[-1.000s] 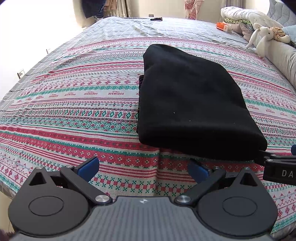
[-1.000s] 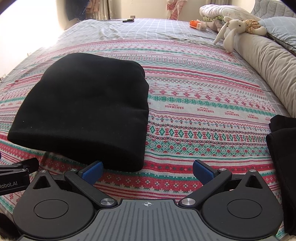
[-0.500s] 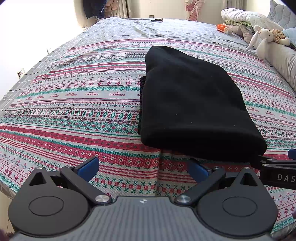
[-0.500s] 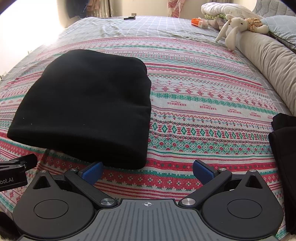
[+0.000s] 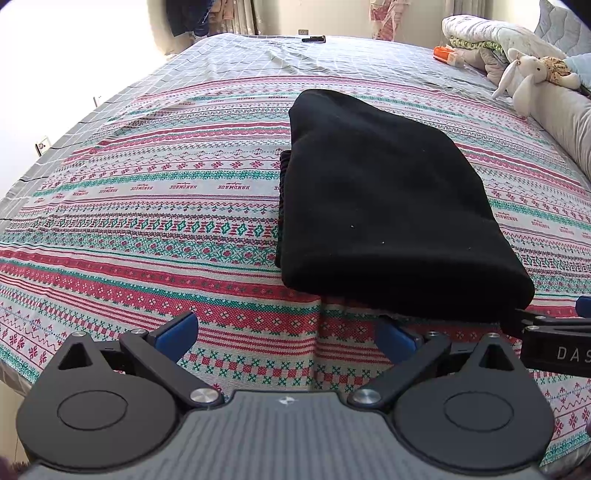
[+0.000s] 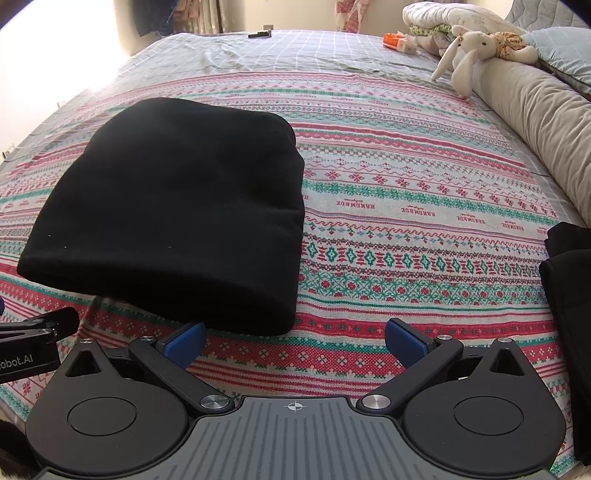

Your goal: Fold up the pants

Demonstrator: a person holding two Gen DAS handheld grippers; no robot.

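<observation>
The black pants (image 5: 388, 214) lie folded in a thick rectangular bundle on the patterned bedspread (image 5: 147, 206); they also show in the right wrist view (image 6: 177, 206). My left gripper (image 5: 286, 330) is open and empty, just short of the bundle's near edge, toward its left corner. My right gripper (image 6: 293, 338) is open and empty, at the bundle's near right corner, its left fingertip (image 6: 184, 341) close to the cloth. Each gripper's side shows at the edge of the other's view.
More black clothing (image 6: 569, 295) lies at the right edge of the bed. A long beige bolster (image 6: 535, 122), a stuffed rabbit (image 6: 469, 48), folded quilts (image 5: 480, 33) and an orange item (image 5: 445, 53) sit at the far right. A dark remote (image 5: 314, 38) lies far back.
Both grippers have moved slightly toward the folded pants, which now sit a little nearer and lower in both views. Jaws stay open.
</observation>
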